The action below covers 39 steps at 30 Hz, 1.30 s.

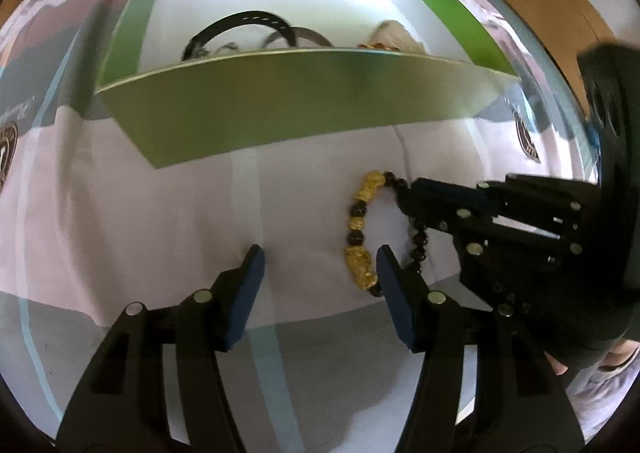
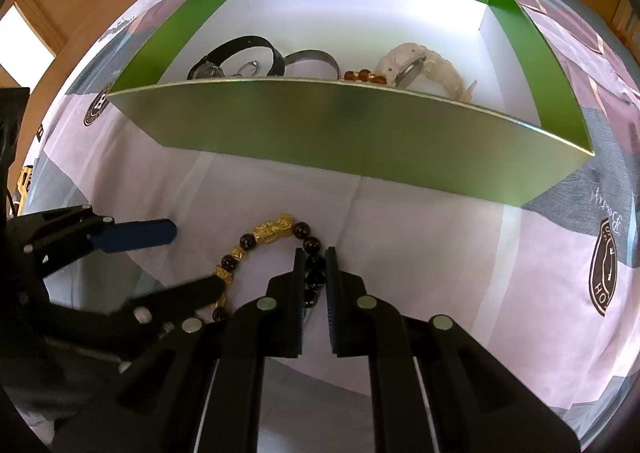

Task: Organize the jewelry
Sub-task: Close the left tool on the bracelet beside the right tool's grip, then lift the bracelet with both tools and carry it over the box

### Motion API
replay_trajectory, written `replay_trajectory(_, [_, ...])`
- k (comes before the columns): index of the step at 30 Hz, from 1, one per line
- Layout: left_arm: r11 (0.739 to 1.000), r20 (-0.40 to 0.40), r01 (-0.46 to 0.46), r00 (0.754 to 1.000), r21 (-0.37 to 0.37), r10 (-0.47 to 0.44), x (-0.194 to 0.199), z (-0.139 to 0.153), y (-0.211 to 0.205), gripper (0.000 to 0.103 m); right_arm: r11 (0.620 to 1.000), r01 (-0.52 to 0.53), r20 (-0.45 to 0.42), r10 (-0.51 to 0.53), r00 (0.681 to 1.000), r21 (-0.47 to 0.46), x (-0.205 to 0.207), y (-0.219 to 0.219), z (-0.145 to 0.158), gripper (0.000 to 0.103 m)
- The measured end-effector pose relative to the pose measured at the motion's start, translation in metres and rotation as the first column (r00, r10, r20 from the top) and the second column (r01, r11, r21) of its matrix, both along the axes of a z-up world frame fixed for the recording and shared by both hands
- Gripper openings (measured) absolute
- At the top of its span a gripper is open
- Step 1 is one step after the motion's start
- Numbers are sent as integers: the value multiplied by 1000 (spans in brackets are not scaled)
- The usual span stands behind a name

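Right wrist view: the right gripper [image 2: 314,265] is clamped on the bracelet [image 2: 276,233], lying on the bedspread [image 2: 440,253] before the box [image 2: 340,125]; the left gripper [image 1: 320,265] is spread open beside it

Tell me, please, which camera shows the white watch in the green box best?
The right wrist view: the white watch shows face and strap. In the left wrist view the green box wall hides most of it.
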<state>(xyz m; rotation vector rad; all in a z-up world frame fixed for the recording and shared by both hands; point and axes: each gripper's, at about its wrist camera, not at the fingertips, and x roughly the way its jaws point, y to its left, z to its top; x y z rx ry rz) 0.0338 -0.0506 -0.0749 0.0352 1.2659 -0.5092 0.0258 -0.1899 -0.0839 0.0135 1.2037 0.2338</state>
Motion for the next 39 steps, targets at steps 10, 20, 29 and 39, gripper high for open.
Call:
replay_trajectory(10, [998,53,-15,999,66,12,0,-1,-3,30,1000,-20,5,20,1000,-21,1,7,-1,11])
replay_trajectory(20, [999,90,-18,996,39,14,1,11,-2,4,1000,-27,49,27,998,6,-4,13,10,9])
replay_trajectory(29, [999,103,-41,994,-18,42,5,28,11,4,999,-28,85,25,996,43,-9,10,25,9])
replay_trajectory(39, [999,133,-41,990,-30,45,3,40,15,4,998,-33,111,26,993,59,-13,5,38,9])
